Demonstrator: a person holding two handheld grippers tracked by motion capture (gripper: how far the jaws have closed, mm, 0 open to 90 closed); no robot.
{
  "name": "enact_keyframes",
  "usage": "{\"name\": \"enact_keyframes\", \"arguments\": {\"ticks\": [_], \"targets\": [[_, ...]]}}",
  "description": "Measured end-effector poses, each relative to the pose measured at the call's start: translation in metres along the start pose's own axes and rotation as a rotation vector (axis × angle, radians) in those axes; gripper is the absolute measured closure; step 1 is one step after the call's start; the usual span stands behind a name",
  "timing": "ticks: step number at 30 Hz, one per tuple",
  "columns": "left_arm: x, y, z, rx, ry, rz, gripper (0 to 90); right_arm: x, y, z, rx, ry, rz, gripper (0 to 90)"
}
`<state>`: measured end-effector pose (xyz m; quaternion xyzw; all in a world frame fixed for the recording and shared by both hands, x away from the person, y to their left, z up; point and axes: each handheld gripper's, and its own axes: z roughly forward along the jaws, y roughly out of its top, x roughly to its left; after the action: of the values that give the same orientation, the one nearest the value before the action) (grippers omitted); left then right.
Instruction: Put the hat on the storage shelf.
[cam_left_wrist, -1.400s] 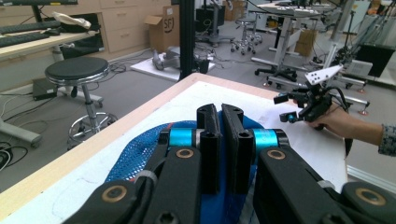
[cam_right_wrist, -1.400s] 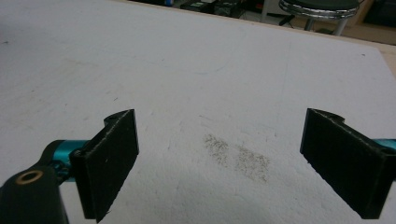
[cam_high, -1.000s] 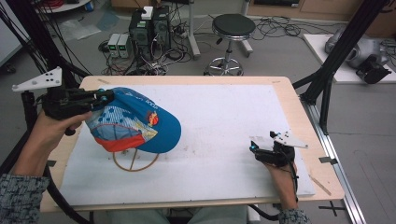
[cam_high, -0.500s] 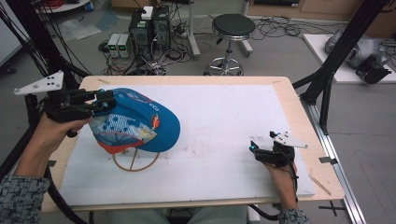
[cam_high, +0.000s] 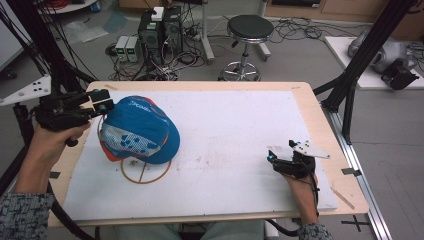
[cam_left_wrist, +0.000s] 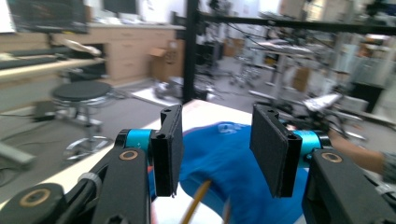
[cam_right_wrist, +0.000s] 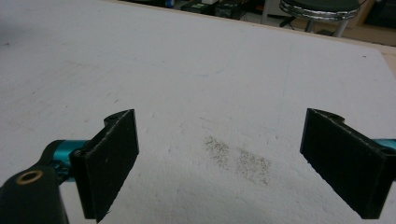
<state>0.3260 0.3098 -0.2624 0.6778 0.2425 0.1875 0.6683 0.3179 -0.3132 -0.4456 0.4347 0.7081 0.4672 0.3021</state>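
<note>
A blue cap (cam_high: 137, 130) with a white-patterned side panel and an orange underside rests over a thin tan wire stand (cam_high: 145, 175) at the left of the white mat (cam_high: 240, 125). My left gripper (cam_high: 104, 104) is at the cap's far-left edge. In the left gripper view its jaws (cam_left_wrist: 217, 140) stand apart, with the cap (cam_left_wrist: 224, 158) and a tan wire (cam_left_wrist: 196, 200) just beyond them. My right gripper (cam_high: 272, 159) lies low on the mat near the front right. It is open (cam_right_wrist: 219, 154) over bare, slightly smudged mat.
The mat covers a wooden table (cam_high: 320, 115). A black frame post (cam_high: 360, 60) rises by the table's right edge. A round stool (cam_high: 250, 30), computers and cables stand on the floor beyond the far edge.
The cap has turned and dropped lower over the wire stand, its crown now facing up. The left gripper stays at its left edge. The right gripper has not moved.
</note>
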Motion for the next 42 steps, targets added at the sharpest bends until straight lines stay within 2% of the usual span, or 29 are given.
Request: {"name": "enact_keyframes", "arguments": {"ticks": [3,4,5,6,7,8,10,15,19,22,25,27,28,30,36,42], "targets": [[0.002,-0.001,-0.004,0.007,0.105,0.022,52.1,-0.001,0.001,0.001,-0.010,0.000,0.002,10.6],[0.002,-0.001,-0.004,0.007,0.105,0.022,51.3,-0.001,0.001,0.001,-0.010,0.000,0.002,10.6],[0.004,-0.004,-0.004,0.016,0.167,0.037,50.4,-0.001,0.002,0.002,-0.017,0.000,0.006,10.6],[0.004,-0.004,-0.004,0.016,0.167,0.037,50.2,-0.001,0.002,0.003,-0.018,0.000,0.009,10.6],[0.006,-0.008,-0.005,0.029,0.231,0.050,49.5,-0.002,0.003,0.004,-0.021,-0.001,0.006,10.6],[0.007,-0.010,-0.005,0.036,0.257,0.056,48.2,-0.002,0.003,0.004,-0.022,0.000,0.012,10.6],[0.009,-0.014,-0.005,0.040,0.303,0.059,46.2,-0.002,0.004,0.005,-0.024,0.000,0.014,10.6],[0.016,-0.024,-0.010,0.037,0.455,0.055,44.2,-0.003,0.005,0.006,-0.024,0.001,0.015,10.6],[0.021,-0.031,-0.013,0.032,0.503,0.033,41.1,-0.003,0.005,0.007,-0.024,0.001,0.017,10.6],[0.024,-0.036,-0.014,0.033,0.514,0.021,40.7,-0.002,0.005,0.006,-0.025,0.001,0.020,10.5],[0.028,-0.049,-0.014,0.047,0.537,0.015,40.7,-0.002,0.005,0.006,-0.029,0.000,0.013,10.5],[0.032,-0.057,-0.015,0.053,0.542,-0.003,40.1,-0.002,0.005,0.005,-0.025,0.001,0.018,10.6],[0.032,-0.057,-0.015,0.053,0.542,-0.003,39.7,-0.002,0.005,0.005,-0.025,0.000,0.016,10.5],[0.036,-0.068,-0.015,0.075,0.559,-0.018,38.9,-0.002,0.005,0.005,-0.025,-0.002,0.016,10.5],[0.047,-0.084,-0.012,0.101,0.563,-0.049,38.0,-0.002,0.005,0.005,-0.026,-0.004,0.016,10.5],[0.049,-0.094,-0.008,0.142,0.567,-0.060,30.5,-0.002,0.005,0.004,-0.030,-0.001,0.015,10.5]]}}
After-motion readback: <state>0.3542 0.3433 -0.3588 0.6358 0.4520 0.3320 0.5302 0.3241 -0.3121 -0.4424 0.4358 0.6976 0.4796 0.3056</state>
